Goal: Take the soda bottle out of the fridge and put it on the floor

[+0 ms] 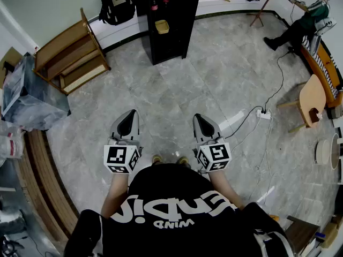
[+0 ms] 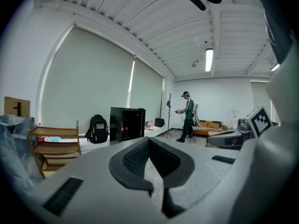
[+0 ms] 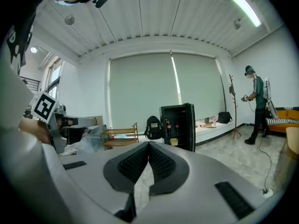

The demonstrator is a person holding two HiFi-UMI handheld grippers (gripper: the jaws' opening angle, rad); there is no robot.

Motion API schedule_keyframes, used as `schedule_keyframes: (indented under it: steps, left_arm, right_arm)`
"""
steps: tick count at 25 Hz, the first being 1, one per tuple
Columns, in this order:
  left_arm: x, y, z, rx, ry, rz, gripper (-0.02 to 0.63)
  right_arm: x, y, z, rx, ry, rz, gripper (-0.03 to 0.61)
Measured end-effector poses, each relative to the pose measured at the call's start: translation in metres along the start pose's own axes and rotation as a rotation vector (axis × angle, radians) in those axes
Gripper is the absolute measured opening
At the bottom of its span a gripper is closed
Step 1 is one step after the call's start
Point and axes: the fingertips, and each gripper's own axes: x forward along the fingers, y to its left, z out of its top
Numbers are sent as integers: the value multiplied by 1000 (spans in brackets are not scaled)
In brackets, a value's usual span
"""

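The black fridge (image 1: 167,20) stands across the tiled floor (image 1: 177,90) with its front open toward me. Two soda bottles (image 1: 154,4) with dark contents stand on its upper shelf; in the right gripper view the soda bottles (image 3: 168,126) show inside the fridge (image 3: 178,125). The fridge (image 2: 127,123) looks small and far off in the left gripper view. My left gripper (image 1: 130,114) and right gripper (image 1: 200,118) are held side by side in front of my body, well short of the fridge. Both point toward it, shut and with nothing in them, their pads meeting at the tips.
A wooden shelf unit (image 1: 69,55) stands to the fridge's left, with a black backpack (image 1: 117,3) between them. A plastic-wrapped box (image 1: 29,90) sits at far left. A power strip with cables (image 1: 262,113) and a wooden chair (image 1: 313,98) lie to the right. Another person (image 1: 308,15) is at far right.
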Motion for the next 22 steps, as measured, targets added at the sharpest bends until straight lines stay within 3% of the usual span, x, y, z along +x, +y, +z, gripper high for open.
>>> schedule_keyframes:
  steps: [12,22]
  left_arm:
    - [15,31,-6,17,6,-72,6]
    - [54,51,-12,7,14,-104,6]
  right_arm:
    - [42,20,1,26,-41,-14,23]
    - [79,0,-4,48,-49,-53,23]
